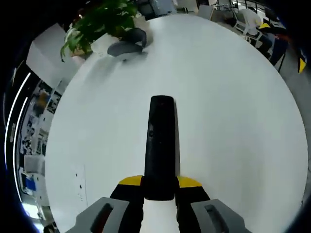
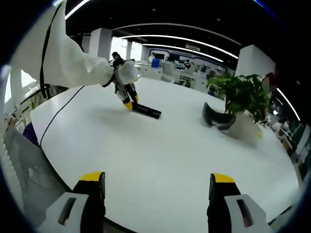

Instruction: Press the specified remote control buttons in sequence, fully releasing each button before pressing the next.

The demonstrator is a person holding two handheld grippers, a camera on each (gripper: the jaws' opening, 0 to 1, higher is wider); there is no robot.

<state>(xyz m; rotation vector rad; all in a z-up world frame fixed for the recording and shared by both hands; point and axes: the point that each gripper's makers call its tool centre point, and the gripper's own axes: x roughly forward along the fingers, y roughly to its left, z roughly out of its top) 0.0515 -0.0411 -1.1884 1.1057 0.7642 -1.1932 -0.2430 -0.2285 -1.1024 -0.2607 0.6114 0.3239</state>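
Left gripper (image 1: pixel 159 194) — nearest, jaws clamped on the near end of the black remote control (image 1: pixel 160 145), which points to 12 o'clock over the white table (image 1: pixel 233 121). Right gripper (image 2: pixel 158 194) — spread wide, holding nothing, well back. We judge no button pressed yet; all presses remain. Headset (image 1: pixel 127 47) and plant (image 1: pixel 99 22) at 11 o'clock; open tabletop elsewhere, and we see its edge curving at 9 o'clock.

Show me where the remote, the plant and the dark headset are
remote (image 1: pixel 160 145), left gripper view, middle of its black body
plant (image 2: pixel 242 94), right gripper view, its green leaves
headset (image 2: pixel 217 118), right gripper view, its curved dark front
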